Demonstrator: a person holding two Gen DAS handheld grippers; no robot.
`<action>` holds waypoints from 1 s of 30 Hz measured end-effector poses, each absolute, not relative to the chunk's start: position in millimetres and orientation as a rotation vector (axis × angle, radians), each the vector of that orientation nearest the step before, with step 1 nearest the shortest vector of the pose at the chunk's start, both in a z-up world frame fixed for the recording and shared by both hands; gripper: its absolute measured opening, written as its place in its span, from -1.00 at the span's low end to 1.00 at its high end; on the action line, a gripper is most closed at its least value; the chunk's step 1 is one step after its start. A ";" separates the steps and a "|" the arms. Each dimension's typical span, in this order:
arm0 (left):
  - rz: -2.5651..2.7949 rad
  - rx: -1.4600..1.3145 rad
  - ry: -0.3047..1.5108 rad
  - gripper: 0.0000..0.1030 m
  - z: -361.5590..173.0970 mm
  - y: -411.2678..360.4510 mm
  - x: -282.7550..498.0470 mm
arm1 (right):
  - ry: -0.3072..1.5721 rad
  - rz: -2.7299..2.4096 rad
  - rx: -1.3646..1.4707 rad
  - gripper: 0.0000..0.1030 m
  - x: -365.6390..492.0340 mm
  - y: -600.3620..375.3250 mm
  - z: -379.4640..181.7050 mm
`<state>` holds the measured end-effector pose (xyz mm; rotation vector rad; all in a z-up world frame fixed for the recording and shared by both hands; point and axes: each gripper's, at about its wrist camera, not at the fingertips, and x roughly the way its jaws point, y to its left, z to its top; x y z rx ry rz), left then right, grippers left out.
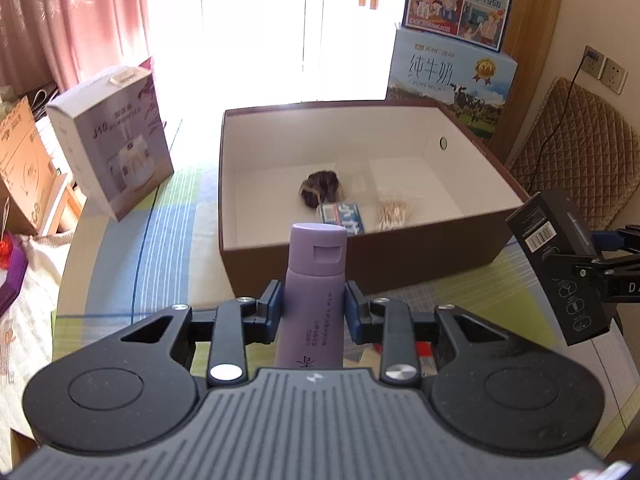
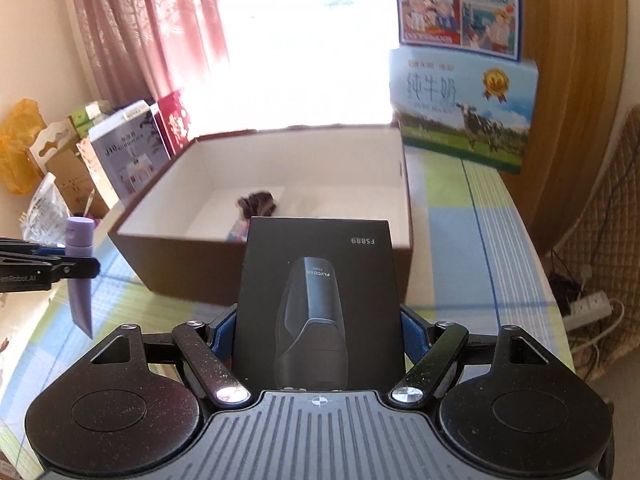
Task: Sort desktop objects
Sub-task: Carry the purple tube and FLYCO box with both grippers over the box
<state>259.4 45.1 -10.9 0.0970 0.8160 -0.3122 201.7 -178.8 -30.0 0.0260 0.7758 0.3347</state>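
Sunlit window glass and pink curtains (image 1: pixel 68 20) form the background; my work surface is a table covered with a green, blue and white striped cloth (image 1: pixel 168 216).

1. Container. A large open box (image 1: pixel 408 248), brown outside and white inside, stands on the cloth directly ahead of both tools. Inside it lie a dark hair scrunchie (image 1: pixel 322 188), a small blue-and-white packet (image 1: pixel 344 218) and a bag of cotton swabs (image 1: pixel 394 210), grouped near its front wall.

2. Left tool. My left gripper (image 1: pixel 314 308) is closed on a purple tube (image 1: pixel 316 292), cap upward, the blue pads pressing both sides of its body. The tube is held upright just short of the box's front wall, which stands between it and the interior.

3. Right tool. My right gripper (image 2: pixel 318 336) is spread wide and clamps a black shaver box (image 2: pixel 318 292) marked FS889 by its two side edges. This box is held in front of the open box's near right corner and hides part of its interior from the right wrist view.

4. Surroundings. A grey humidifier carton (image 1: pixel 116 140) stands left of the open box. Blue milk cartons (image 1: pixel 456 84) are stacked behind its far right corner. A quilted chair back (image 1: pixel 576 148) and wall sockets (image 1: pixel 604 68) are at far right.
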 end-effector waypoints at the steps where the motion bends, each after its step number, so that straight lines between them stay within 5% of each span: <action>1: -0.318 0.099 0.808 -0.46 -7.9 43.8 263.0 | 0.768 0.340 0.026 0.47 204.5 -177.8 -27.2; 16: -0.344 0.101 0.754 -0.46 21.7 26.5 339.9 | 0.689 0.347 0.024 0.47 281.6 -158.6 8.7; 30: -0.271 0.080 0.879 -0.46 -18.4 8.8 417.5 | 0.733 0.260 0.013 0.47 353.8 -145.1 -4.7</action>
